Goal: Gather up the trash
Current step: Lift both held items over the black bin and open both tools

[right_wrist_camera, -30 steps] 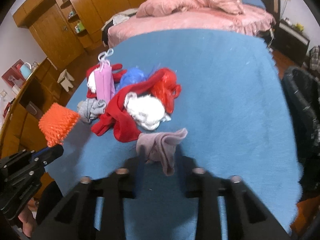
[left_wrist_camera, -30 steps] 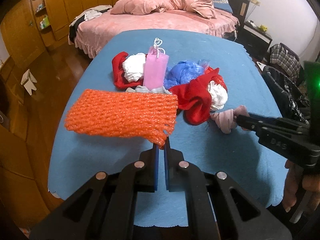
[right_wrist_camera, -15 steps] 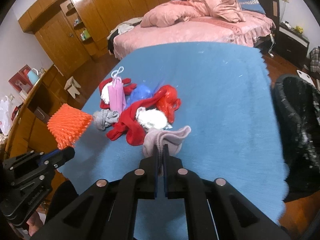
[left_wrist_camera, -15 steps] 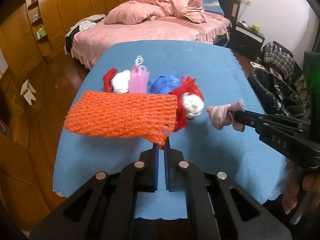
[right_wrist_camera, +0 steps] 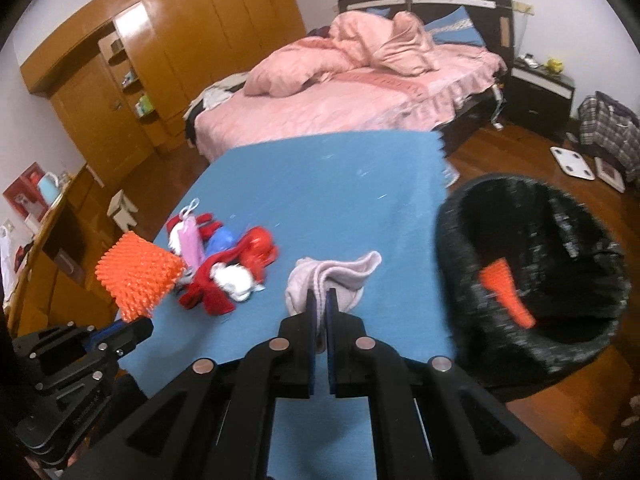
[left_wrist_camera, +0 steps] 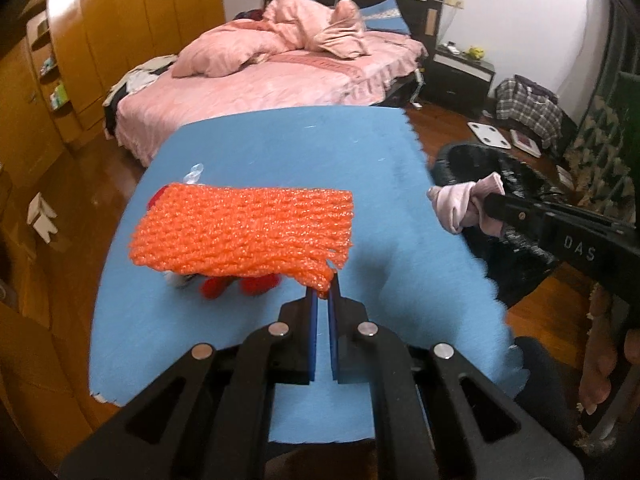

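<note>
Above the blue surface (right_wrist_camera: 320,184), the left tongs (left_wrist_camera: 323,292) are clamped on one corner of an orange foam net (left_wrist_camera: 244,232), which hangs off the surface and hides most of the pile beneath it. The right tongs (right_wrist_camera: 319,300) are closed on a pale pink sock (right_wrist_camera: 332,276), also lifted clear. From the right wrist view, the remaining pile (right_wrist_camera: 228,264) of red, white, blue and pink scraps lies on the surface at about ten o'clock of the sock, and the black bin bag (right_wrist_camera: 532,272) gapes open at three o'clock, just past the surface's edge, with an orange piece (right_wrist_camera: 506,292) inside, possibly more netting, though it is blurred.
</note>
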Motion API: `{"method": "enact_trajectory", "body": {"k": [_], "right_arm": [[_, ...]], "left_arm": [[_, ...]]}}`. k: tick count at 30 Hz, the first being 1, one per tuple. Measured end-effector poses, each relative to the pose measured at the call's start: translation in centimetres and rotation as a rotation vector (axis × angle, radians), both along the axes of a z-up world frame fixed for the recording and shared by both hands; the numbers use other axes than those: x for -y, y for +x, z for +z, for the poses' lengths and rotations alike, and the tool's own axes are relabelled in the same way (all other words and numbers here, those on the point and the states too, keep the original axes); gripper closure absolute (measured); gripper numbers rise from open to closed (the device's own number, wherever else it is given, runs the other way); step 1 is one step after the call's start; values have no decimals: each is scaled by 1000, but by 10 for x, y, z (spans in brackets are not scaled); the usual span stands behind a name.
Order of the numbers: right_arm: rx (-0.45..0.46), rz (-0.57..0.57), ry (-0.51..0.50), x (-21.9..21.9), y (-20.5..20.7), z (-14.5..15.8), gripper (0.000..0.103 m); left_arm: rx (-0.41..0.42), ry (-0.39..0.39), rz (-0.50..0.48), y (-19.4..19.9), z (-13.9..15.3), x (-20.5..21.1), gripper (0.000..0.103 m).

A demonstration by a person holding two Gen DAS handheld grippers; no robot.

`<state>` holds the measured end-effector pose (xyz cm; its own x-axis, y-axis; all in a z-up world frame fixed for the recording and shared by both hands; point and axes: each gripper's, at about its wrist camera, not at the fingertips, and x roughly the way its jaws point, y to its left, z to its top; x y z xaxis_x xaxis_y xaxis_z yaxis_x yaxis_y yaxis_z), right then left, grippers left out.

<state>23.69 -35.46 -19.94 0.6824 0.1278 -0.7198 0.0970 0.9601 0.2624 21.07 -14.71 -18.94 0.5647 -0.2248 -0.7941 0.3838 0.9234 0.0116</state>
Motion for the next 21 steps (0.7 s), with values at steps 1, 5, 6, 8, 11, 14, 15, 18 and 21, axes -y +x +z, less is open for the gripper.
{"method": "enact_trajectory", "body": {"k": [1,5,6,8,11,14,15,18,21], "right_arm": [[6,-18,-10,9,-3,4,99],[27,-71,-33,42,-16,16,99],[31,-80,-40,49,-18,18,99],[41,-109,-57,69,-23,23,99],[47,-163,-59,107,-28,27,99],[42,-205,-51,138,-31,22,99],[40,-217,-47,149,-31,20,99],[27,-251,-36,181,-27,8,99],[8,-279,-24,209,-24,-5,99]], "left_arm": [[1,-7,-10,1,2,10,99],[10,-24,-51,4,7,47,99],[12,-28,-59,4,8,56,99],[17,-39,-84,4,11,77,99],[28,-54,-134,5,17,113,99],[37,-58,-179,5,18,147,99],[39,-63,-199,5,17,161,99],[28,-66,-248,9,10,198,99],[23,-66,-299,15,1,233,99]]}}
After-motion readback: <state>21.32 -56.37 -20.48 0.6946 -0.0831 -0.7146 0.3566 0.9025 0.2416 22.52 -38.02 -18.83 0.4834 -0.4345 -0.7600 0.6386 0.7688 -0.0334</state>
